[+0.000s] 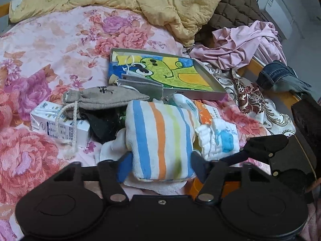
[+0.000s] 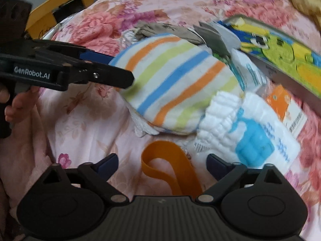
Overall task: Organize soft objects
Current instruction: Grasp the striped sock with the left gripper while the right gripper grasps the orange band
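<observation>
A rolled towel with blue, orange and green stripes (image 1: pixel 160 132) lies on the floral bedsheet (image 1: pixel 50 40). My left gripper (image 1: pixel 161 166) is shut on its near end, one blue pad pressed against each side. The right wrist view shows the same towel (image 2: pixel 176 84), with the left gripper (image 2: pixel 118 70) clamped on its left end. My right gripper (image 2: pixel 161 163) stands open just over an orange elastic band loop (image 2: pixel 170 170), whose far end lies between the untouching pads. A white folded cloth with a blue print (image 2: pixel 240 134) lies right of the towel.
Behind the towel are a grey drawstring pouch (image 1: pixel 104 98), a white carton (image 1: pixel 60 124), grey masks (image 1: pixel 138 84), an orange packet (image 1: pixel 204 110) and a framed green cartoon picture (image 1: pixel 166 74). A yellow quilt (image 1: pixel 160 0), pink garment (image 1: pixel 240 44) and denim (image 1: pixel 280 76) lie further back. A yellow bed rail (image 2: pixel 60 6) bounds the bed.
</observation>
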The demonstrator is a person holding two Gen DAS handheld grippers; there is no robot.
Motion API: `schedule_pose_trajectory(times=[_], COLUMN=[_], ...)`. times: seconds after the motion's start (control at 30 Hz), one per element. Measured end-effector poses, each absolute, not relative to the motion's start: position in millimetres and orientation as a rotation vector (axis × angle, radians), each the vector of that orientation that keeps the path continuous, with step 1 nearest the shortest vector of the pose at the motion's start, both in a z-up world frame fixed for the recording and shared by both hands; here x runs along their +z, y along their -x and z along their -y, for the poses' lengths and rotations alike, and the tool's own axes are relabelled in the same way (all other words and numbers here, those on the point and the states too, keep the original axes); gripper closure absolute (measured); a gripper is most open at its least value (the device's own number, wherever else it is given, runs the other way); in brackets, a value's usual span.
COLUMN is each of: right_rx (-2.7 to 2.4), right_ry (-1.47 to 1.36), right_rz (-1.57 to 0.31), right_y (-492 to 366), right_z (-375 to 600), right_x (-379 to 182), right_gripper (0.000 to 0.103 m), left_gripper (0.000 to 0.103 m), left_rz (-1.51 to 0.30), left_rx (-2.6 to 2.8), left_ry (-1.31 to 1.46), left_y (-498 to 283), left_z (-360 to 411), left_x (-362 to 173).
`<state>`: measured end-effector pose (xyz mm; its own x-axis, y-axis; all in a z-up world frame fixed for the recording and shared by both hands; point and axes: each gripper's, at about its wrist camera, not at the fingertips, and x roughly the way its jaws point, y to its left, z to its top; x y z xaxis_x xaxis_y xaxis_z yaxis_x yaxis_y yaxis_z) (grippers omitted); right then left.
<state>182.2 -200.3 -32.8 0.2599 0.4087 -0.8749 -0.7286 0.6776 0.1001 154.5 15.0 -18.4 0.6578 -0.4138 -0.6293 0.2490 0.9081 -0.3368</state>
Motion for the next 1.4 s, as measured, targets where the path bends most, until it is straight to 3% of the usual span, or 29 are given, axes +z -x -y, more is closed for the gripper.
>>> schedule_pose_trajectory(times=[0.2,0.4,0.53,0.87,1.2,1.33,1.4], right_rx=[0.814,0.840,0.837,0.871,0.866,0.824,0.819], right_ry=[0.345,0.365,0.359,0.394,0.449,0.453,0.447], right_rz=[-1.119,-1.130,-1.126,-1.143,-1.153,-1.141,-1.132], right_y=[-190,-186,-186,-183,-180,-182,-181], right_z=[204,201,202,197,189,192,194], right_x=[-41,-43,-43,-48,-56,-56,-56], right_gripper=[0.020,0.040,0.053,0.054,0.056,0.072,0.075], left_gripper=[0.064,0.076,0.077,0.057,0.063,0.062,0.073], left_rz=[-0.747,-0.712,-0.695,-0.721,-0.761,-0.759,-0.754], left_rx=[-0.380,-0.425,-0.474,-0.518,-0.549,-0.527,-0.516], left_ry=[0.256,0.280,0.266,0.231,0.153,0.158,0.157], left_y=[-156,-151,-148,-150,-150,-154,-154], left_z=[-17,-17,-11,2,17,19,18], left_x=[-18,-15,-13,-21,-29,-33,-32])
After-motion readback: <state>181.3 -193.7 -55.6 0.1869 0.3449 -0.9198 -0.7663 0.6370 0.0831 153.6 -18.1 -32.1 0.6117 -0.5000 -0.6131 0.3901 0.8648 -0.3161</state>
